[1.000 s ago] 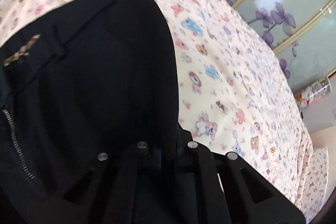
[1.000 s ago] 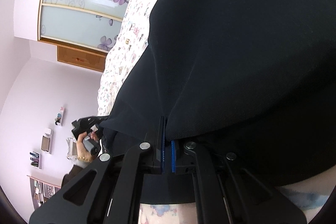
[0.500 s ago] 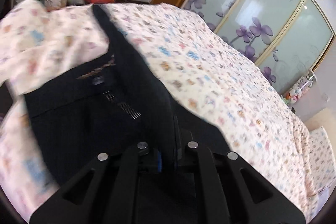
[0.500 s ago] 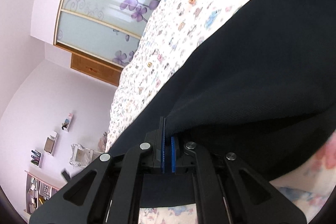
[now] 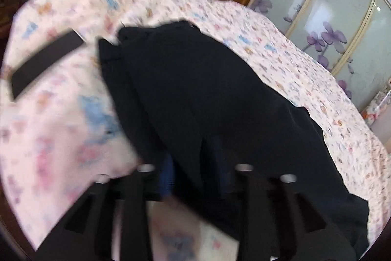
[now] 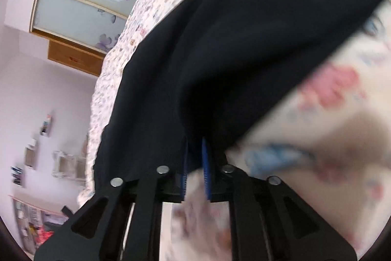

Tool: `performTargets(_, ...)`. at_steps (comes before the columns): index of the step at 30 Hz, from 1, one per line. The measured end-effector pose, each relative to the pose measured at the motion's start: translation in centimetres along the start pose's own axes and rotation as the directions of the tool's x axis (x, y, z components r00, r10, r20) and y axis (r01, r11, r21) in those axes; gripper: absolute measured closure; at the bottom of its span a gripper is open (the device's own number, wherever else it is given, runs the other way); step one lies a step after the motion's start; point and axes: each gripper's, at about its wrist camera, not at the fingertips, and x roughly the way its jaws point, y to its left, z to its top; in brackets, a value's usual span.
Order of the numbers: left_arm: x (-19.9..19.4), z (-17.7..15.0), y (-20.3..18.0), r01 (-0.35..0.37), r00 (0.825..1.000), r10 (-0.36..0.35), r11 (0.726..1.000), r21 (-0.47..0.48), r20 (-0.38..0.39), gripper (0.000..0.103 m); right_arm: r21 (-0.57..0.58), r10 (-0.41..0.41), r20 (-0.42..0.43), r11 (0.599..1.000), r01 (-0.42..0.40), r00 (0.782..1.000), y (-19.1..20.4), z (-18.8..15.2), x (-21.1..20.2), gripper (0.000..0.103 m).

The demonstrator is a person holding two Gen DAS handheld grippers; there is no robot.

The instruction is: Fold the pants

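On the bed, patterned sheet over the whole surface: one pair of dark pants, lying lengthwise from about 11 o'clock down to 5 o'clock in the left wrist view.

Left gripper: fingers parted, blue pads well apart, a fold of the pants draped between them; blur hides whether either pad touches cloth.

Right gripper: fingers slightly parted, a narrow gap between the blue pads, the pants' edge sitting in that gap; not visibly pinched.

Pants edges, left wrist view: far end near 11 o'clock, layered and uneven; right edge runs diagonally toward 4 o'clock; left edge nearly straight toward 6 o'clock.

Pants edges, right wrist view: upper edge curves from 9 o'clock to 1 o'clock against the sheet; lower edge sweeps from 6 o'clock to 2 o'clock.

Open room: bare sheet at 1 to 4 o'clock of the pants and at 7 to 9 o'clock, left wrist view.

Dark flat strip on the sheet at 9 o'clock, apart from the pants.

Wardrobe doors, frosted with purple flowers, beyond the bed at 2 o'clock.
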Motion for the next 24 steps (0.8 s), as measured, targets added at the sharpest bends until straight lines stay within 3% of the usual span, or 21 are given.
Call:
performTargets(1, -1.2, -0.2, -0.2, -0.033, 0.999, 0.033, 0.999, -0.001, 0.039, 0.035, -0.004, 0.004, 0.002, 1.0, -0.004, 1.0, -0.2, -0.2, -1.1, 0.083)
performTargets(2, -2.5, -0.7, -0.2, -0.07, 0.993, 0.071, 0.997, -0.011, 0.09, 0.024, -0.009, 0.008, 0.011, 1.0, -0.008, 1.0, -0.5, -0.4, -2.2, 0.075)
performTargets(3, -4.2, -1.3, -0.3, -0.072, 0.984, 0.075, 0.997, -0.024, 0.159, 0.019, -0.01, 0.025, 0.031, 1.0, -0.025, 0.999, -0.9, -0.6, -3.7, 0.062)
performTargets(5, -6.8, -2.3, -1.1, 0.012, 0.967, -0.006, 1.0, -0.023, 0.254, 0.011, 0.01, 0.052, 0.114, 0.999, -0.053, 0.992, -2.0, 0.0, -7.3, 0.052)
performTargets(6, -7.5, -2.7, -1.6, 0.039, 0.961, -0.034, 0.999, -0.012, 0.274, 0.005, 0.019, 0.055, 0.155, 0.998, -0.059, 0.986, -2.4, 0.3, -8.6, 0.052)
performTargets(9, -8.5, -4.0, -4.4, 0.133, 0.94, -0.147, 0.989, 0.066, 0.309, 0.002, 0.061, 0.037, 0.305, 0.996, -0.059, 0.952, -4.5, 2.6, -13.6, 0.054)
performTargets(11, -8.1, -5.2, -6.1, 0.187, 0.926, -0.228, 0.969, 0.16, 0.301, 0.002, 0.085, -0.006, 0.375, 0.996, -0.028, 0.927, -5.9, 4.8, -16.1, 0.058)
performTargets(13, -7.5, -7.1, -7.9, 0.222, 0.911, -0.308, 0.927, 0.303, 0.273, 0.002, 0.05, -0.083, 0.399, 0.996, 0.069, 0.913, -6.5, 6.7, -17.1, 0.06)
performTargets(17, -6.5, -8.1, -11.4, 0.271, 0.91, -0.384, 0.837, 0.475, 0.158, 0.002, 0.003, -0.213, 0.365, 0.974, 0.227, 0.906, -6.9, 9.1, -15.9, 0.061)
performTargets(21, -6.5, -8.9, -12.6, 0.271, 0.906, -0.398, 0.807, 0.525, 0.145, 0.002, -0.009, -0.305, 0.322, 0.945, 0.326, 0.896, -7.3, 9.9, -13.7, 0.061)
performTargets(24, -6.1, -8.9, -12.4, 0.278, 0.909, -0.396, 0.81, 0.516, 0.131, 0.002, -0.017, -0.374, 0.28, 0.919, 0.394, 0.884, -8.1, 9.5, -12.4, 0.062)
